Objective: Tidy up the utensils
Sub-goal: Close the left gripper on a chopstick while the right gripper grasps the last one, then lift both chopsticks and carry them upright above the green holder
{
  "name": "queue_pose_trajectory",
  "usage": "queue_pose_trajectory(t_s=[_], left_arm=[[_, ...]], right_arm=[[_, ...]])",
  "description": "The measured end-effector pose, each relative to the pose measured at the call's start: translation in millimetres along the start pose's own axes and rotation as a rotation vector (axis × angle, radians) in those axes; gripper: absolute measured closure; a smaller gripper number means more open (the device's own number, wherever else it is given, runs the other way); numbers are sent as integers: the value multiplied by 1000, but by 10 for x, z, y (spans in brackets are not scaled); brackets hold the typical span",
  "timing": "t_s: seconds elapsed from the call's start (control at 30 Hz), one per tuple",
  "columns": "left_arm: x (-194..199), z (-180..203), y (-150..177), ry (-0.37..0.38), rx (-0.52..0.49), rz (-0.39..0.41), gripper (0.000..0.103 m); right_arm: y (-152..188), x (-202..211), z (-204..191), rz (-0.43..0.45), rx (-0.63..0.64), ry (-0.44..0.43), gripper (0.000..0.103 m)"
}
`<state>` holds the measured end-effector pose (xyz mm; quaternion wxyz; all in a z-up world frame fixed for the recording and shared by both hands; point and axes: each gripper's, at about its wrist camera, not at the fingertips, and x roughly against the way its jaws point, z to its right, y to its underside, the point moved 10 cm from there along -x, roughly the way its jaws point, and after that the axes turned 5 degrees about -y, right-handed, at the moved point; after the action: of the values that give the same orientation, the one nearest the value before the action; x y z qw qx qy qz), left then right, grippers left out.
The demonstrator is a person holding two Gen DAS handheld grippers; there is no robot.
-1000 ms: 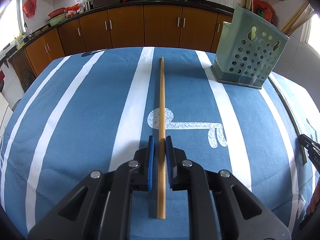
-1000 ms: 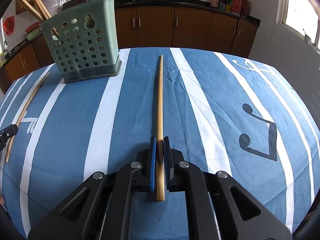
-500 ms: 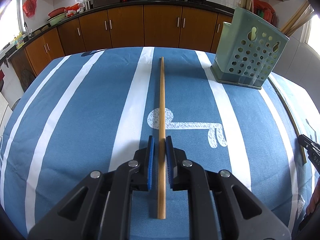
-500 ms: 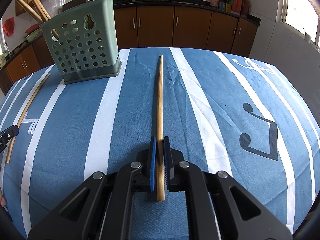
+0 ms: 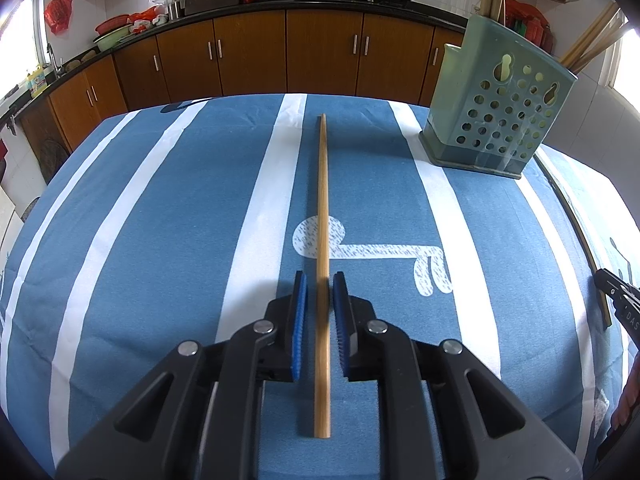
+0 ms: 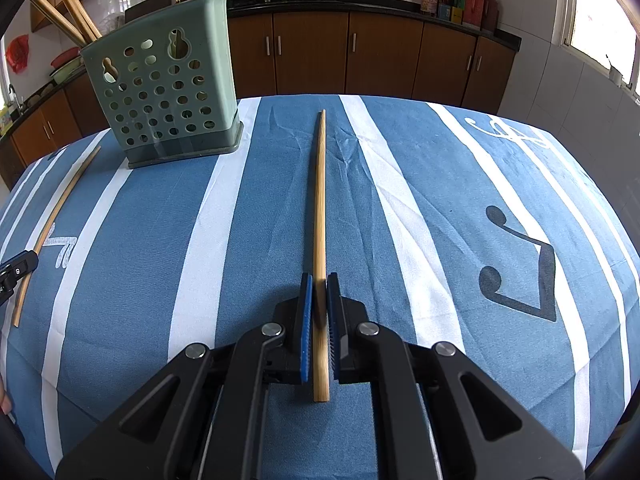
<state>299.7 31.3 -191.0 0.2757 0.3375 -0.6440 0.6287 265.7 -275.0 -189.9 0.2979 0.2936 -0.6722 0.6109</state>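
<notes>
Left gripper (image 5: 320,280): jaws parted, straddling a wooden chopstick (image 5: 322,240) that lies flat on the blue-and-white striped tablecloth (image 5: 160,240). There is a visible gap between the stick and each blue pad (image 5: 299,320) — released, not gripping. The stick runs straight away from the camera, its near end passing under the fingers and its far tip pointing at the kitchen cabinets (image 5: 320,56).

Right gripper (image 6: 319,280): jaws drawn in tight around a second chopstick (image 6: 319,208), pads (image 6: 306,316) against it on both sides — clenched on the stick. This one also lies along the cloth, with its butt end sticking out behind the pads.

Green perforated utensil holder (image 5: 500,120) stands upright on the cloth — far right in the left view, far left in the right view (image 6: 164,96). Several chopsticks already stand in it (image 6: 68,8), leaning out over the top.

In the left view the right gripper's stick (image 5: 576,232) shows along the right edge of the cloth, with the black tip of the other gripper next to it. In the right view the left gripper's stick (image 6: 52,232) lies near the left edge, beside the holder's base.
</notes>
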Motion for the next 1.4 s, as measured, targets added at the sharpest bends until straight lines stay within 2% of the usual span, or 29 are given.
queue_pose_trajectory(t_s=[0.3,0.47,0.57,0.63,0.7,0.8,0.97,1.23,1.33,1.4], left_arm=[[10,67,22,-12,-34,1,82],[85,47,115,-6,-30,0,82],[133,38,170,-5,-29,0,85],[151,21,194,-2,-31,0,94],[159,14,203,2,-38,-2,95],[199,-27,205,-1,-50,-6,95],[469,-132,-22,20,-25,68,95],[1144,-240,-652,79,48,258,95],[1304,-246,-807,84,45,306,95],[1344,-233,-846,86,43,315,95]], right_arm=[[17,16,11,1,-13,-8,94],[69,52,27,-4,-30,-29,94],[83,62,37,-4,-39,-45,95],[86,68,45,-3,-44,-59,95],[85,80,37,0,-41,-64,95],[25,227,74,49,-27,-61,95],[-267,602,191,175,-39,-64,95],[-717,1051,342,328,-66,-67,95],[-768,1056,343,330,-59,-81,95],[-680,896,304,254,-48,-105,95]])
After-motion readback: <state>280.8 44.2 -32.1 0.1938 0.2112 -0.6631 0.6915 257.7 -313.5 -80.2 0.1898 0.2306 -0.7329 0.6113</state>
